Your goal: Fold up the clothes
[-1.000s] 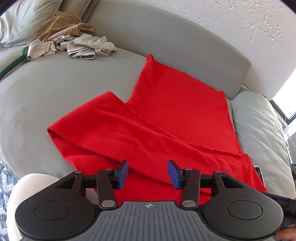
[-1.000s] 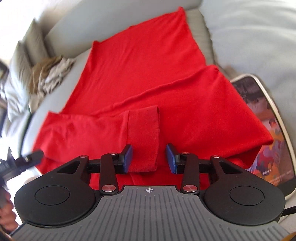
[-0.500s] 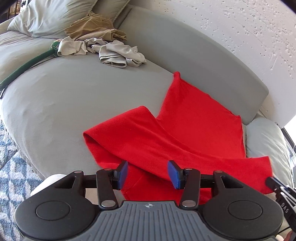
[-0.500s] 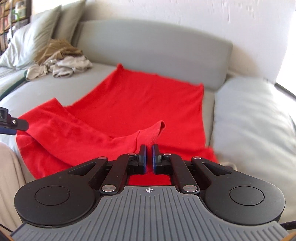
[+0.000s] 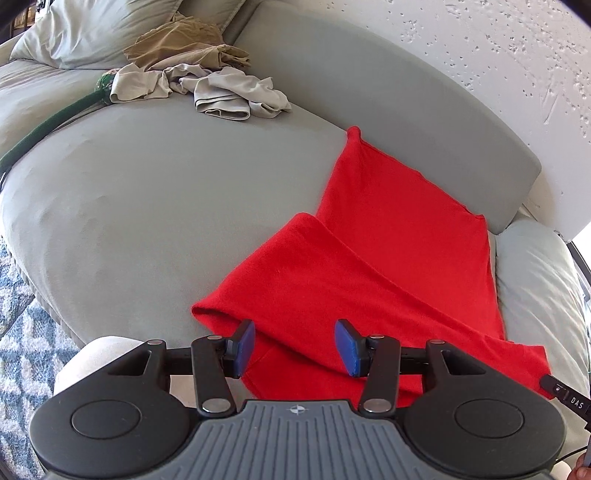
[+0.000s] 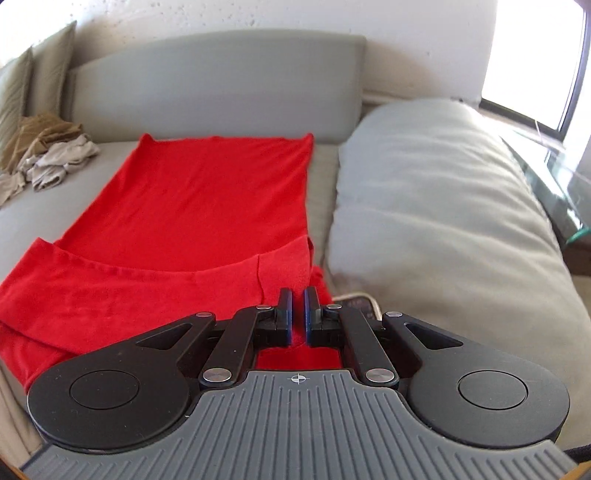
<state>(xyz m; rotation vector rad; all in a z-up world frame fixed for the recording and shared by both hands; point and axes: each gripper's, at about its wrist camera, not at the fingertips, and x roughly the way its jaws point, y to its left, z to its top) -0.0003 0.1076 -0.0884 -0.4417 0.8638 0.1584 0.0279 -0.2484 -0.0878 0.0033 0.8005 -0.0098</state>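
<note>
A red long-sleeved garment (image 5: pixel 388 251) lies spread on the grey sofa seat (image 5: pixel 147 206), its far edge against the backrest; it also shows in the right wrist view (image 6: pixel 207 206). A sleeve is folded across its near part. My left gripper (image 5: pixel 294 347) is open and empty, just above the garment's near left fold. My right gripper (image 6: pixel 297 314) is shut on the red sleeve cuff (image 6: pixel 284 266) and holds it at the garment's right side.
A heap of beige and tan clothes (image 5: pixel 207 81) lies at the far left of the sofa by a pillow (image 5: pixel 92 29). A big grey cushion (image 6: pixel 443 206) lies right of the garment. A tablet edge (image 6: pixel 358 304) peeks out beside the cuff. A patterned rug (image 5: pixel 18 325) lies below.
My right gripper shut on the sleeve cuff and carried it to the right across the garment. My left gripper stayed open and drew back to the left.
</note>
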